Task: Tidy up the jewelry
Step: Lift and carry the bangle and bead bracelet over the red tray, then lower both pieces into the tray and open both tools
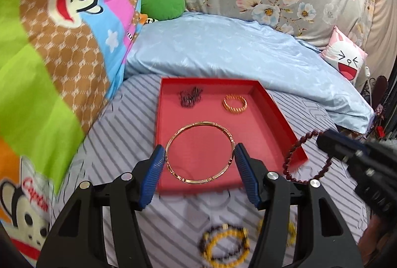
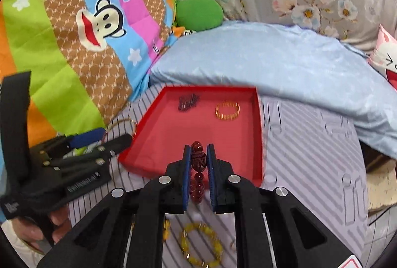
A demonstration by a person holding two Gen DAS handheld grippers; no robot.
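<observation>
My left gripper is shut on a thin gold bangle, both blue pads against its rim. It holds the bangle above the near part of a red tray. In the right wrist view that bangle hangs at the left gripper, left of the tray. My right gripper is shut on a dark red bead bracelet over the tray's near edge. The bracelet's loop dangles below the right gripper. In the tray lie a dark bracelet and a gold coil bracelet.
Yellow bead bracelets lie on the striped sheet beneath the grippers. A blue pillow sits behind the tray, a cartoon quilt rises at the left, and a cardboard piece lies at the right.
</observation>
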